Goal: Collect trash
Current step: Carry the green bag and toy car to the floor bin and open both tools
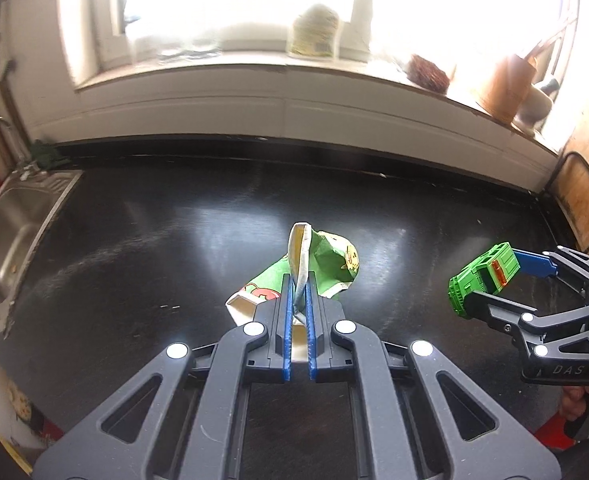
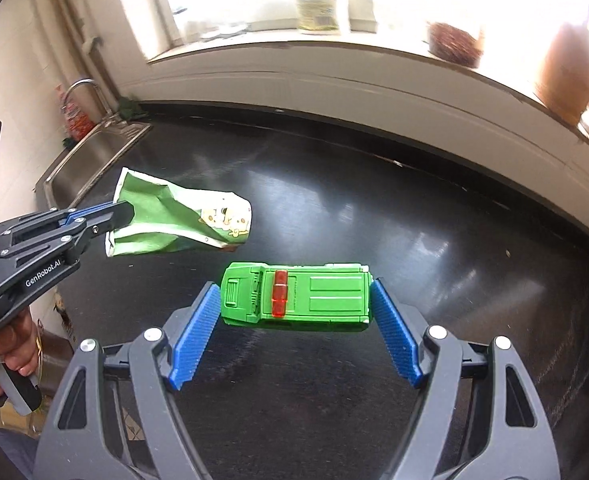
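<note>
My left gripper (image 1: pixel 299 286) is shut on a crumpled green paper carton (image 1: pixel 326 268) with cartoon print, held above the black counter (image 1: pixel 134 240); the carton also shows in the right wrist view (image 2: pixel 174 220), pinched at its left end by the left gripper (image 2: pixel 124 213). My right gripper (image 2: pixel 294 292) is shut on a green toy car (image 2: pixel 296 298) with a red roof light, held by its two ends above the counter. In the left wrist view the car (image 1: pixel 482 278) and right gripper (image 1: pixel 506 280) are at the right.
A steel sink (image 1: pixel 18 216) with a tap lies at the counter's left end. A window sill (image 1: pixel 294 68) behind the counter carries a jar, a brown bowl and a wooden pot. A wooden board stands at the far right.
</note>
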Action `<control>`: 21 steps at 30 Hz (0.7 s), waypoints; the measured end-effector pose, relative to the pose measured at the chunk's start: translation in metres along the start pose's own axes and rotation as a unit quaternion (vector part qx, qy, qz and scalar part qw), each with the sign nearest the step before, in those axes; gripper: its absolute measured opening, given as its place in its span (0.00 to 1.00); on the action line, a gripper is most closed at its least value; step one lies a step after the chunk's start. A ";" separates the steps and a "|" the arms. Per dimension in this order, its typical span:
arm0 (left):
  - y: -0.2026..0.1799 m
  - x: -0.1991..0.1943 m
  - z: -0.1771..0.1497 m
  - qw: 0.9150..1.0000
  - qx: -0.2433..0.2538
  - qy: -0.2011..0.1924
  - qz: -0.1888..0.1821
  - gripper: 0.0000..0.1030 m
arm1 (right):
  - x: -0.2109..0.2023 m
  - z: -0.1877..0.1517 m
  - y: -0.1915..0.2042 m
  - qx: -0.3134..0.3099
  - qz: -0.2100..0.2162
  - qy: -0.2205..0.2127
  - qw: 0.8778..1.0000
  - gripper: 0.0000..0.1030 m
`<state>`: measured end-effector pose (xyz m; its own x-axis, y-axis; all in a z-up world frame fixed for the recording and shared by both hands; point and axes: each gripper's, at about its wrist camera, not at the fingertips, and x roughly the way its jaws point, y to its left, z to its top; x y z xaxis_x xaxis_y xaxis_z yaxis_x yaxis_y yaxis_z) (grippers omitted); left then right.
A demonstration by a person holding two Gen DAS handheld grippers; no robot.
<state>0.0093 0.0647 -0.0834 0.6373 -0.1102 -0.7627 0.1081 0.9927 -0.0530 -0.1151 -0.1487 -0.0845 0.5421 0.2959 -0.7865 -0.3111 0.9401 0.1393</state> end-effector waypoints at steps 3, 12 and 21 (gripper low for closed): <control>0.020 -0.019 -0.006 0.999 -0.017 -0.012 0.028 0.05 | 0.003 0.010 0.029 -0.033 0.024 -0.003 0.999 0.73; 0.111 -0.097 -0.069 0.980 -0.122 -0.034 0.153 0.05 | 0.027 0.027 0.163 -0.167 0.134 0.018 0.977 0.73; 0.203 -0.172 -0.192 0.920 -0.280 0.003 0.276 0.05 | 0.050 -0.008 0.340 -0.314 0.265 0.080 0.908 0.73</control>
<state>-0.2245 0.2943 -0.0869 0.4728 0.4158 -0.7769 -0.6411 0.7672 0.0205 -0.1996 0.1844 -0.0815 0.0811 0.6035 -0.7932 -0.9064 0.3756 0.1932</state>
